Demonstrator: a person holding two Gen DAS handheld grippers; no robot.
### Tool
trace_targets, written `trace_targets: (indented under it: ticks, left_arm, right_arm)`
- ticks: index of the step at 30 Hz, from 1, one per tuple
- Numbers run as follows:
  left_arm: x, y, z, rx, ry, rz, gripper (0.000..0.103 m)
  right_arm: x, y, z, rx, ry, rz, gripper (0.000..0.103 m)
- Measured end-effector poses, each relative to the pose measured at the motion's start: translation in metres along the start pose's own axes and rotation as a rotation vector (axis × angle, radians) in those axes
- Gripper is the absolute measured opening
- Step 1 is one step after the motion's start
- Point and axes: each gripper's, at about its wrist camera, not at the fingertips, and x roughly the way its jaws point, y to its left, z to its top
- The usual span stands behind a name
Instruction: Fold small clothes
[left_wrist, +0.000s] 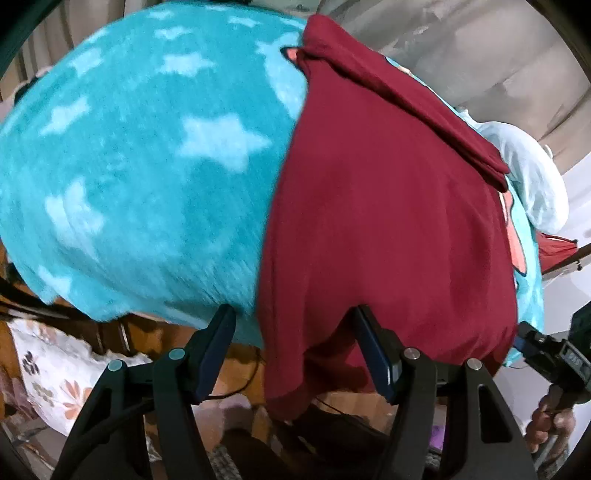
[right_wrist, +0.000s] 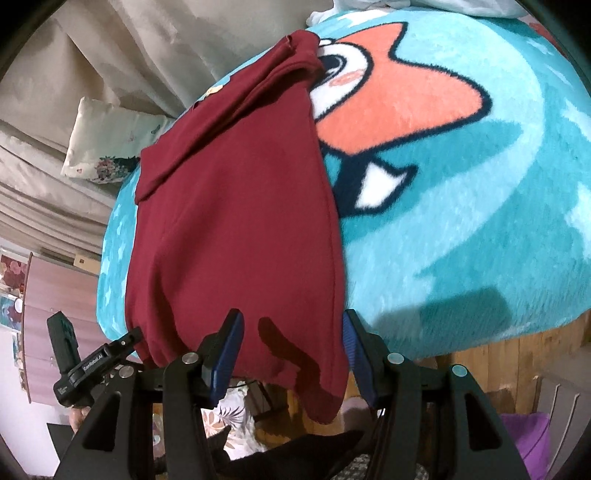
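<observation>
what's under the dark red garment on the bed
A fluffy turquoise star-patterned blanket lies under the dark red garment. Its near hem overhangs the blanket edge. What the cloth covers, including part of the orange cartoon print, is hidden.

A home bedroom: fleece blanket (right_wrist: 461, 221) on bed, floral pillow (right_wrist: 107, 147), curtains (right_wrist: 122, 44).

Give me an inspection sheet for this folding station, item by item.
Surface: teal star-print fleece blanket with a cartoon face.
Job's things: maroon garment lying on the blanket, near end hanging over the edge, far end folded over.
Clutter: pale blue cloth on the blanket's far side.
Grippers: left hand-held gripper open at the garment's hem; right hand-held gripper open, hem between its fingers.
Cables: dark cable below the edge.
Surroundings: floral pillow, beige curtain.
</observation>
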Motion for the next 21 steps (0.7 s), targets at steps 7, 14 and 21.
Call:
trace_targets:
  ticks: [7,14,21]
  left_arm:
    - [0.017,-0.003,-0.017,0.008,0.095,-0.050,0.008]
    - [-0.018,0.023,-0.019,-0.044,0.040,-0.105,0.006]
    - [-0.053,0.045,-0.010,-0.116,-0.023,-0.216,0.006]
  right_arm:
    - [0.019,0.001,-0.015,0.006,0.073,0.026,0.059]
    - [0.020,-0.005,-0.022,0.053,0.106,0.106,0.008]
    - [-0.023,-0.005,-0.020,0.137,0.025,0.224,0.007]
